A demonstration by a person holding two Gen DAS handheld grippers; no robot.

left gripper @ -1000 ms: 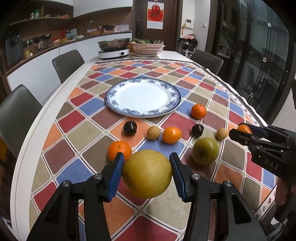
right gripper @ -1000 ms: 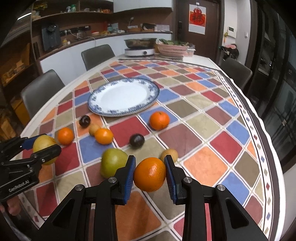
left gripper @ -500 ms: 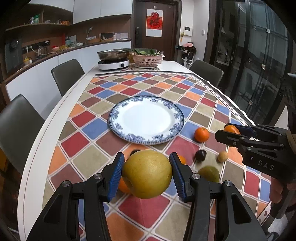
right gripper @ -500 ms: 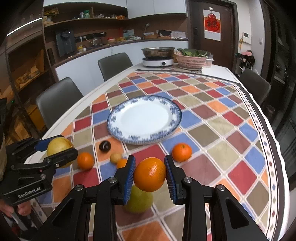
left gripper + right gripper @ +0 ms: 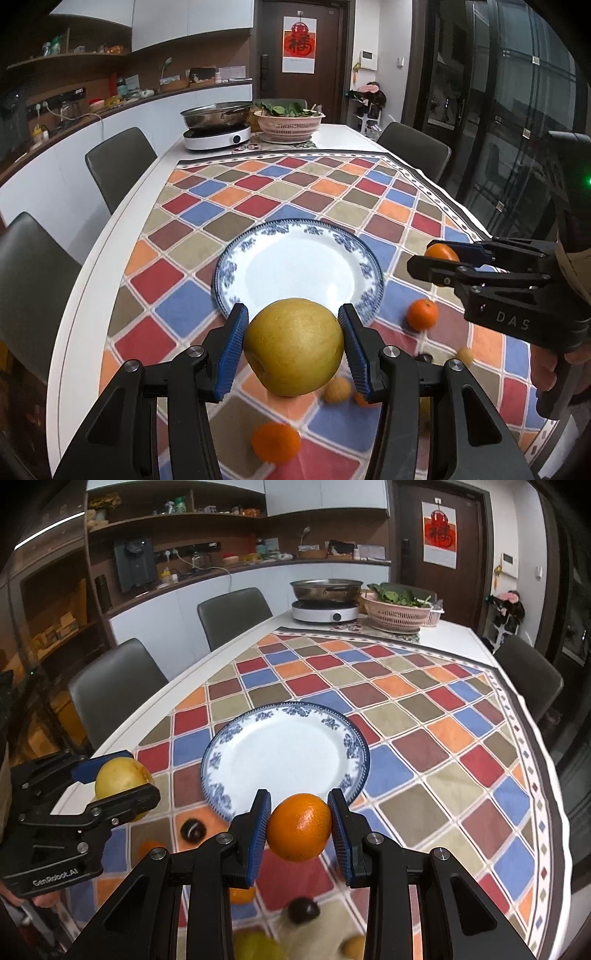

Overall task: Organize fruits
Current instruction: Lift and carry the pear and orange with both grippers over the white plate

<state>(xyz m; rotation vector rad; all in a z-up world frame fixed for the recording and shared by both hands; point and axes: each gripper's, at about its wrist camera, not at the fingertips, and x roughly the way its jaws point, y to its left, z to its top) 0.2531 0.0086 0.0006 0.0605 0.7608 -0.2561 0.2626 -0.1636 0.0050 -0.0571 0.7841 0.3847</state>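
Observation:
My left gripper (image 5: pixel 293 347) is shut on a large yellow pear (image 5: pixel 293 345) and holds it in the air just short of the near rim of the blue-and-white plate (image 5: pixel 295 267). My right gripper (image 5: pixel 299 829) is shut on an orange (image 5: pixel 299 826), also in the air at the plate's (image 5: pixel 284 753) near rim. Each gripper shows in the other view: the right gripper (image 5: pixel 439 258), the left gripper (image 5: pixel 118 779). Small oranges (image 5: pixel 422 314), dark plums (image 5: pixel 192 830) and small yellow fruits (image 5: pixel 337 389) lie on the checked tablecloth below.
An induction cooker with a pan (image 5: pixel 218 127) and a pink basket of greens (image 5: pixel 290 125) stand at the table's far end. Grey chairs (image 5: pixel 120 162) stand along both sides. A glass door is on the right.
Both grippers have risen and moved forward toward the plate with their fruit. The loose fruits now lie below and behind the fingertips.

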